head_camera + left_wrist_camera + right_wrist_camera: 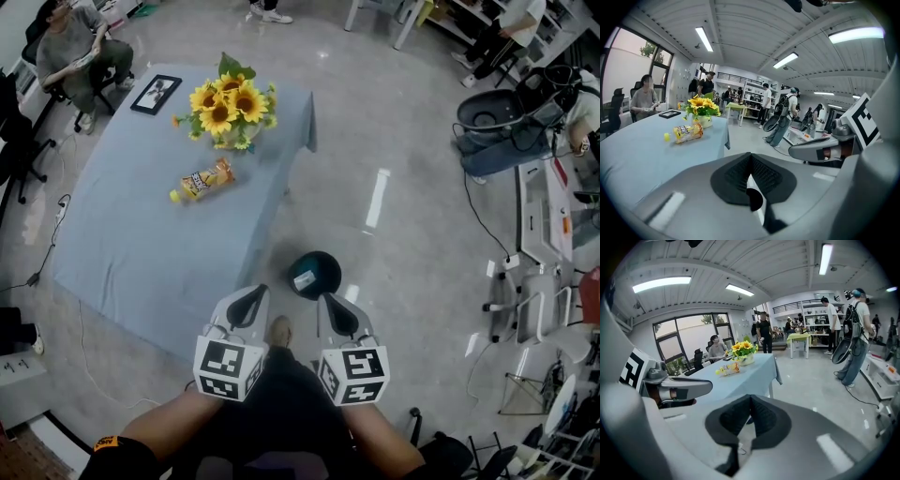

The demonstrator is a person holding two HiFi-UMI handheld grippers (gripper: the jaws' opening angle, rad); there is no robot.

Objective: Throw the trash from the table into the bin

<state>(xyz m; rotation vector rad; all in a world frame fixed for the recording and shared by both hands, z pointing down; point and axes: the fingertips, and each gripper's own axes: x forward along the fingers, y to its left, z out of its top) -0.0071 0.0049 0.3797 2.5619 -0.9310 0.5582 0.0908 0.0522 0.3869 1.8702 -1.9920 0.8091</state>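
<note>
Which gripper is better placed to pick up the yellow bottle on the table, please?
Probably the left: the left gripper is beside the table, nearer the yellow bottle; the right gripper hangs by the bin. Both are shut, empty.

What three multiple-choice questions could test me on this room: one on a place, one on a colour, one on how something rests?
1. Where is the bin?
A on the floor beside the table
B on the table
C on a chair

2. What colour are the flowers?
A red
B white
C yellow

3. How is the bottle resting?
A upright
B lying on its side
C hanging off the edge

Answers:
1. A, the dark bin stands on the floor off the table's near corner.
2. C, the petals are yellow.
3. B, it lies flat on the table, near the flowers.
</note>
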